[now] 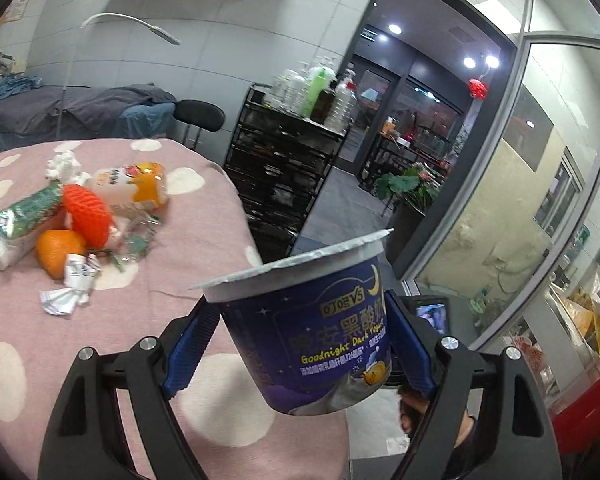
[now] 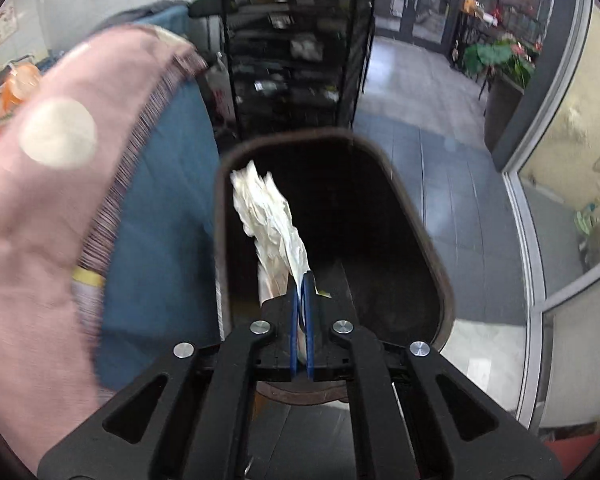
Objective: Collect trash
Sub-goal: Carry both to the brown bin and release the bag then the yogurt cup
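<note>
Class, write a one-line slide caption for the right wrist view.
Right gripper holds crumpled white paper over the open dark bin, beside a pink dotted blanket.

Pink dotted blanket (image 1: 172, 280) bears orange (image 1: 58, 252), wrappers (image 1: 66, 300), possibly tissue (image 1: 62, 164).

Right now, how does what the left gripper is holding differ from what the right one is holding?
The left gripper grips a rigid blue yogurt cup, jaws spread wide; the right gripper pinches crumpled white paper, jaws nearly closed. The cup is beside the table; the paper hangs over the dark bin. Both are held trash.
</note>
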A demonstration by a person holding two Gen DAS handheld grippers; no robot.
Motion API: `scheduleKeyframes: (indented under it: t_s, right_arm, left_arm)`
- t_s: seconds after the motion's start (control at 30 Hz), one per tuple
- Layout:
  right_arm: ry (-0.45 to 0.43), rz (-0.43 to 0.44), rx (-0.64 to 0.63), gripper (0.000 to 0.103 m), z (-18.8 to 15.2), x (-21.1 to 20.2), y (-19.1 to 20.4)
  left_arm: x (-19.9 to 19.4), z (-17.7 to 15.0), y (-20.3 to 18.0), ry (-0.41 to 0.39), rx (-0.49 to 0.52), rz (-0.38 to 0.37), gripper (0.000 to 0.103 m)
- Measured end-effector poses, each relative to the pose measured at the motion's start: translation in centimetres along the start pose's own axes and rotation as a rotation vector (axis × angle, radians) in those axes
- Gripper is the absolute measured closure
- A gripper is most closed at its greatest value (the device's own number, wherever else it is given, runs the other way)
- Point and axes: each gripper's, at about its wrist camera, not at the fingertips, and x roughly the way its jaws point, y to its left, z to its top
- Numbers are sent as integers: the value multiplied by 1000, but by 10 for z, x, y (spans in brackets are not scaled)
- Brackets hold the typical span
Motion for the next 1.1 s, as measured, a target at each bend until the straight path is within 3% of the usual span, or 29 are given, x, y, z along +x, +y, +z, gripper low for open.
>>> scheduleKeyframes:
  t_s: [0.1, 0.13, 0.17, 0.47, 0.63, 0.77, 1.1]
  right_arm:
    - [41, 5, 38, 62, -11, 11, -6]
    - [36, 0, 47, 46, -14, 10, -6]
    - [27, -5, 55, 39, -17, 8, -7]
    - [-55, 43, 211, 35, -42, -18, -26]
    - [-93, 14, 253, 33, -47, -24, -33]
    - [-91, 5, 291, 33, -52, -24, -45]
    - [-86, -6, 331, 33, -61, -23, -60]
  left_arm:
    - [20, -3, -9, 47, 2, -26, 23]
    - [29, -2, -11, 66, -1, -40, 23]
    - [33, -4, -15, 77, -3, -50, 23]
    - [123, 8, -48, 220, 7, -104, 23]
    - [189, -7, -62, 358, -19, -77, 23]
    - [229, -17, -71, 435, 37, -31, 23]
    - [279, -39, -85, 606, 126, -1, 19]
